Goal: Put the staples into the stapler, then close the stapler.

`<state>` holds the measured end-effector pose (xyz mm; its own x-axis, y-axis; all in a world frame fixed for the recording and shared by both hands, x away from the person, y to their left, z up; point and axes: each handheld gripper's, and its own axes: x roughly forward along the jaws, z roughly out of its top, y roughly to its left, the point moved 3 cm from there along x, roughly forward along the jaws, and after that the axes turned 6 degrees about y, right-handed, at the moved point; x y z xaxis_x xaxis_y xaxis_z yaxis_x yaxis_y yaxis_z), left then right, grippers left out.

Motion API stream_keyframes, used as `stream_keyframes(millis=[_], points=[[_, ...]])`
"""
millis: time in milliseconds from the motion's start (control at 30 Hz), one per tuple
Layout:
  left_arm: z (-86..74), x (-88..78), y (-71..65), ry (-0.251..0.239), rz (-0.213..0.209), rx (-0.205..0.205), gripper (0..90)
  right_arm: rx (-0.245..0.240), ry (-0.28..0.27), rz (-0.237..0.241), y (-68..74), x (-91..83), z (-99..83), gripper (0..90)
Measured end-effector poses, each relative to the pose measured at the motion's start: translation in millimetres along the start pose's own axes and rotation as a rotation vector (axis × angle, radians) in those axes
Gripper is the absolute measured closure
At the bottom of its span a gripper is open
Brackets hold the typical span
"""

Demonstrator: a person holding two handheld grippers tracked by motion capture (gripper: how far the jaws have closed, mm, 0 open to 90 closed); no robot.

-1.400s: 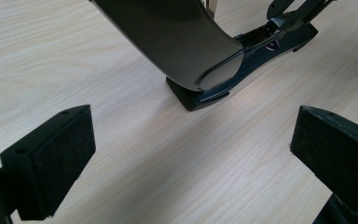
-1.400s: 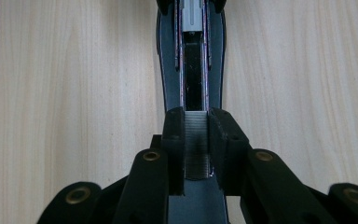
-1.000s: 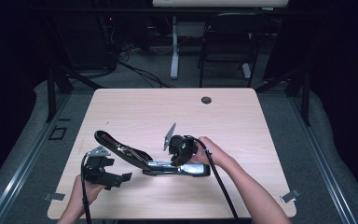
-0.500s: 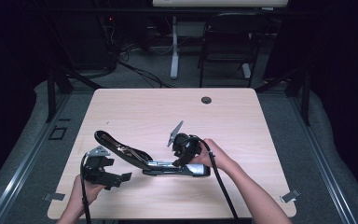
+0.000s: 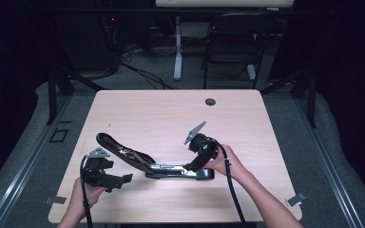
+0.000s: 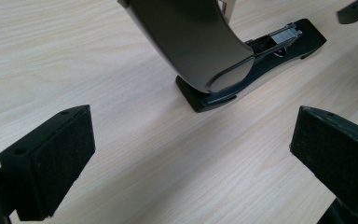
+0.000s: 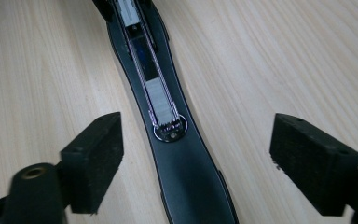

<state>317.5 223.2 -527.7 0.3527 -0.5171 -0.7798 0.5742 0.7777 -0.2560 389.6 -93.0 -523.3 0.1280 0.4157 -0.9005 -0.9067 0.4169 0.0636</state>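
Black, long-bodied stapler [image 5: 171, 169] lying opened out near the front edge of the pale wood-grain surface [image 5: 161, 114], base flat, curved black top arm [image 5: 119, 149] swung up and back toward the left. Long axis running left to right across the high view, hinge end at the left, nose end at the right. In the right gripper view, same axis running straight away between the fingers, with the open metal staple channel [image 7: 156, 88] and a strip of silver staples [image 7: 161, 105] lying in it.

Right gripper [image 5: 190, 167] nearer: poised right over the nose end of the base, tilted down onto it. Right fingers [image 7: 93, 161] just been opening, now spread wide, one on each side of the base, pads clear of it, nothing gripped.

Left gripper [image 5: 123, 179] off to the left, just in front of the raised arm, apart from it. Left fingers [image 6: 51, 158] also wide apart and empty, pointing at the hinge end [image 6: 200, 95], with bare surface between pads and stapler.

Probable next call: closing the raised arm down onto the loaded base, a push from the hinge side along that long axis, with the left hand better placed for it.
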Motion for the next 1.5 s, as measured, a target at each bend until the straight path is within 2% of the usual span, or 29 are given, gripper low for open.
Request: stream_keyframes(millis=[200,533,767,933,1000,1100,1167,1233,1300,1367,1467,1500], points=[[0.8,-1.4,2.9,-0.005,0.025,-0.020,0.0,0.036,-0.003,-0.014,-5.2,-3.8,-11.7,11.7],[-0.3,-0.7,8.5,0.008,0.060,-0.050,0.0,0.058,-0.030,-0.034,-4.3,-12.5,-16.4,9.5],[-1.3,-0.1,17.4,0.016,0.070,-0.099,0.1,0.063,-0.038,-0.031,-4.2,-14.8,-16.5,10.9],[-1.2,-3.0,22.9,-0.009,0.100,-0.134,1.8,0.062,-0.047,-0.034,-4.0,-15.0,-16.3,11.9],[-0.4,-3.8,24.7,-0.022,0.118,-0.150,5.3,0.065,-0.048,-0.039,-4.2,-16.4,-16.1,12.8],[0.4,-2.9,28.2,-0.029,0.125,-0.169,15.8,0.071,-0.040,-0.038,-5.2,-17.9,-16.0,14.3],[0.5,-2.1,30.8,-0.036,0.105,-0.182,22.0,0.082,-0.043,-0.045,-4.1,-16.5,-15.7,15.5],[1.2,-2.4,32.3,-0.041,0.096,-0.188,29.8,0.067,-0.039,-0.053,-3.9,-17.4,-15.0,17.3],[2.5,-3.0,32.9,-0.071,0.095,-0.188,35.6,0.065,-0.048,-0.061,-3.4,-18.5,-14.1,19.3],[3.8,-4.6,33.1,-0.105,0.095,-0.189,45.0,0.091,-0.079,-0.063,-3.4,-20.1,-13.6,20.4],[6.1,-7.1,34.4,-0.146,0.098,-0.181,56.7,0.096,-0.089,-0.063,-4.1,-24.8,-13.5,24.5],[7.3,-7.7,35.3,-0.174,0.107,-0.187,61.2,0.094,-0.091,-0.070,-4.4,-25.5,-13.4,25.2]])
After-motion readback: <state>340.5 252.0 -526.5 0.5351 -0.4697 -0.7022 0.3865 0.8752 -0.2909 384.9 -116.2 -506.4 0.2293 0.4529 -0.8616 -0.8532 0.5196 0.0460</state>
